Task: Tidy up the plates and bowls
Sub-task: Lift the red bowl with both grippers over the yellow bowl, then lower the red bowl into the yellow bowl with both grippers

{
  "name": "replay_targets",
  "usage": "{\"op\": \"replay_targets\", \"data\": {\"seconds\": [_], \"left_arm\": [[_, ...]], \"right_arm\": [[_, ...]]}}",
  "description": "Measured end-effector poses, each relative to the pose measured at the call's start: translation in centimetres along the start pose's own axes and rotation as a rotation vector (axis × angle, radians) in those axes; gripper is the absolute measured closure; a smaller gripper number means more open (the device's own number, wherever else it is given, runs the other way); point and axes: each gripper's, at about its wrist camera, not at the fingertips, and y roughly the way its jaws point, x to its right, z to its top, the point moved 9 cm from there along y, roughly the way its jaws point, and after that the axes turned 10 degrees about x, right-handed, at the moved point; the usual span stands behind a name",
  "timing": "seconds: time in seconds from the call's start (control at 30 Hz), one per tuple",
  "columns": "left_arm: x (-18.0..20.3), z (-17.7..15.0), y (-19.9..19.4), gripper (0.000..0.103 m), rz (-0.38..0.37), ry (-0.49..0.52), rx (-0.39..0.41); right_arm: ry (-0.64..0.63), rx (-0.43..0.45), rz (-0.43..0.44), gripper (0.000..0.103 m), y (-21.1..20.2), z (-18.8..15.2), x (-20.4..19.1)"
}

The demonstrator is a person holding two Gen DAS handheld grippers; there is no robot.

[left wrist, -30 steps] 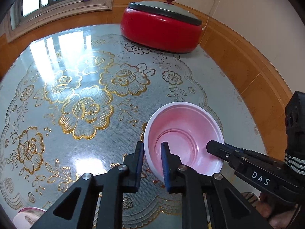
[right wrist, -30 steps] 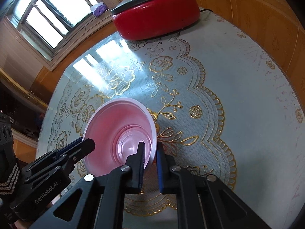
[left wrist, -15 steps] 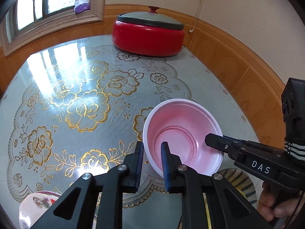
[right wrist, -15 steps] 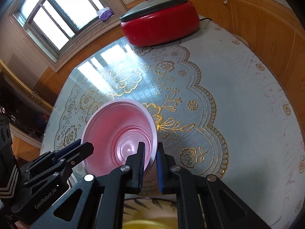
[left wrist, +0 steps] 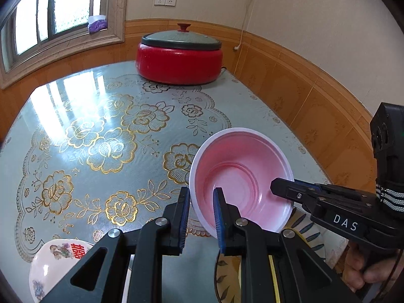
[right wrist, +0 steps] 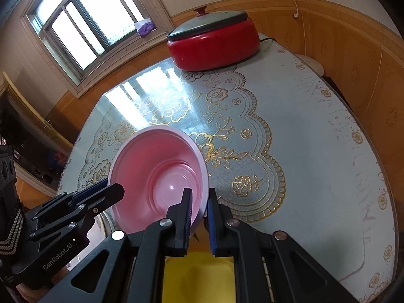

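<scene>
Wood-panelled walls and a window (left wrist: 50,17) surround the round table (left wrist: 75,106) I am working over, its glossy pale blue cloth printed with gold roses. At the far edge of it sits a red electric pot (left wrist: 179,60) under a grey-green lid with a red knob.

Nearer to me, the pink bowl (left wrist: 242,174) is held up off the table, tilted, between my two grippers. My left gripper (left wrist: 200,217) is pinched tight on the bowl's near rim, one blue-padded finger outside the wall and one inside. My right gripper (right wrist: 199,214) is clamped the same way on the opposite rim; in the left wrist view it reaches in from the right, marked DAS, with a person's hand (left wrist: 363,272) around its handle.

Below the bowl, at the near edge of the table, I can see part of a plate with dark leaf-shaped marks round its rim (left wrist: 305,229), mostly hidden by my gripper. In the right wrist view a yellow surface (right wrist: 199,275) shows beneath the fingers; I cannot tell what it belongs to.

At the lower left of the left wrist view lies a white dish (left wrist: 50,265) decorated with small flowers and a red character, partly cut off by the gripper frame.
</scene>
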Motion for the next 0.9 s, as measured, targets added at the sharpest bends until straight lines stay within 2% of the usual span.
{"op": "replay_targets", "data": {"seconds": [0.47, 0.67, 0.9], "left_arm": [[2.2, -1.1, -2.9, 0.085, -0.068, 0.043, 0.004], [3.4, -2.7, -4.3, 0.084, -0.131, 0.105, -0.013], [4.8, -4.6, -5.2, 0.084, -0.194, 0.132, -0.050]], "right_arm": [[-0.016, 0.018, -0.029, 0.093, -3.8, -1.6, 0.0], [-0.017, -0.010, -0.027, 0.093, -6.1, -3.6, 0.3], [-0.004, -0.066, -0.045, 0.092, -7.5, -6.6, 1.2]]}}
